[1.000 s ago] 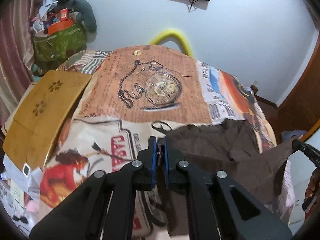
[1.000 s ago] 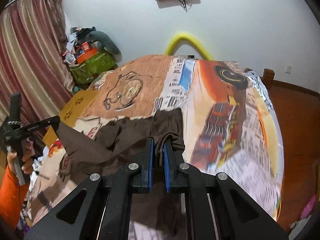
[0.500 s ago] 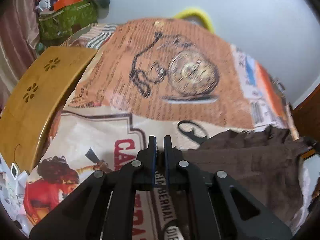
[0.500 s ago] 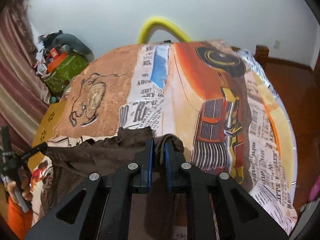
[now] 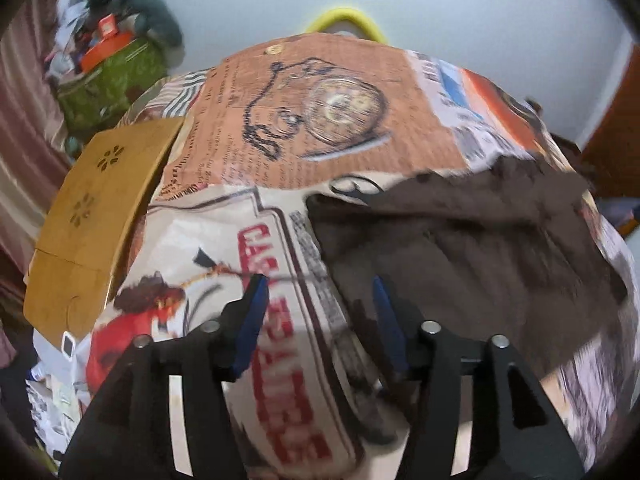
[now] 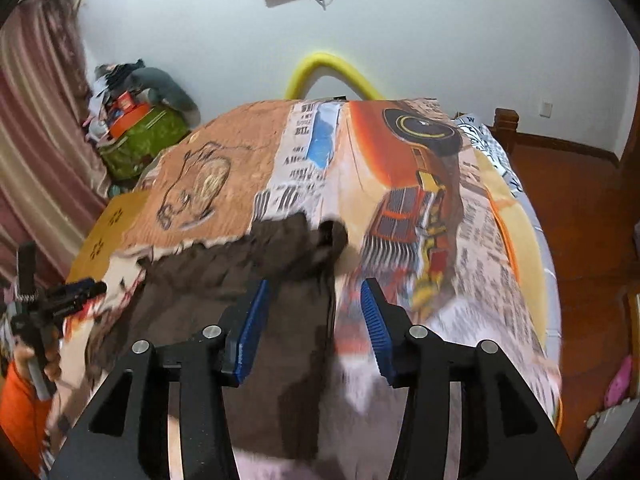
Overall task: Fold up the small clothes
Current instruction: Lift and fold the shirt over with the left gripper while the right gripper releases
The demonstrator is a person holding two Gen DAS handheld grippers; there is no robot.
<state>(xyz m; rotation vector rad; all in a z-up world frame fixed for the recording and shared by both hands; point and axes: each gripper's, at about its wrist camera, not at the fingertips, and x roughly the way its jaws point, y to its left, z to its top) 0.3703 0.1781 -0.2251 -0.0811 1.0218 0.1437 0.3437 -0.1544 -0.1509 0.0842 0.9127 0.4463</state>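
A dark brown garment (image 5: 472,240) lies spread on the printed bedspread (image 5: 320,128); it also shows in the right wrist view (image 6: 248,280). My left gripper (image 5: 318,286) is open and empty, just above the garment's left edge. My right gripper (image 6: 314,290) is open and empty, over the garment's right edge, with the bunched corner (image 6: 328,240) just beyond it. The left gripper also shows at the left of the right wrist view (image 6: 86,290), held by a hand in an orange sleeve.
A wooden board (image 5: 96,208) lies along the bed's left side. A green bag with clutter (image 6: 140,140) stands by the curtain. A yellow curved tube (image 6: 332,72) rises behind the bed. Wooden floor (image 6: 580,208) lies to the right.
Both grippers were shut on the garment's edges, laid it down onto the bed, and have now opened and let go. The garment now lies flat.
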